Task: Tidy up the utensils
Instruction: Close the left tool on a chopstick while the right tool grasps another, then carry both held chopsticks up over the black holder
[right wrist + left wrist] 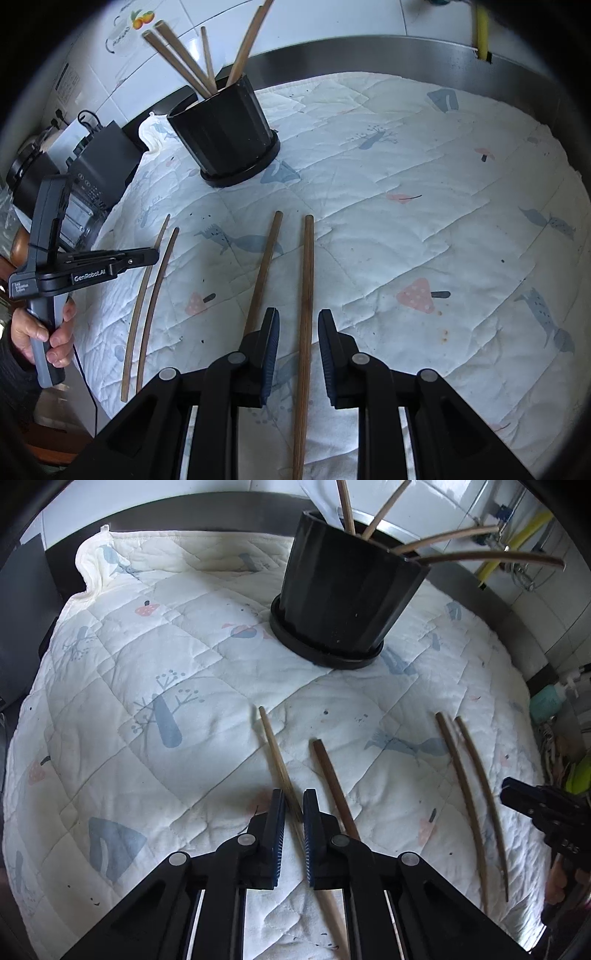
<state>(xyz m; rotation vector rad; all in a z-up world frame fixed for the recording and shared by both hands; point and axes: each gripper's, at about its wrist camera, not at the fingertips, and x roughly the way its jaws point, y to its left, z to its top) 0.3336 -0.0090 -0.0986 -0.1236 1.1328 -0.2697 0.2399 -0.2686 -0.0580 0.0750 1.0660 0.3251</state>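
Quilted white cloth (110,672) printed with trees, birds and mushrooms is covering the work surface, and a black ribbed holder (343,590) is standing on its saucer toward the far side with several wooden chopsticks (443,541) leaning out of its mouth. Four more chopsticks are lying loose on the cloth near the grippers. The left gripper (294,805) is pointing steeply downward at the cloth, and its jaws are standing almost together around a pale chopstick (275,749), which is running up between the blue pads (279,834); whether the pads are actually pressing on the stick cannot be told. A darker chopstick (332,779) is lying just beside that gripper's right finger. In the right wrist view the left gripper (153,256) is appearing from the side, carried by the person's hand (44,332) wrapped round its grey handle. The right gripper (297,325) is likewise angling steeply down, its jaws standing apart with a long brown chopstick (306,288) running between them without touching either pad. A second chopstick (264,269) is lying just outside its left finger, and a thin curved pair (147,291) is lying further left, near the cloth's edge.
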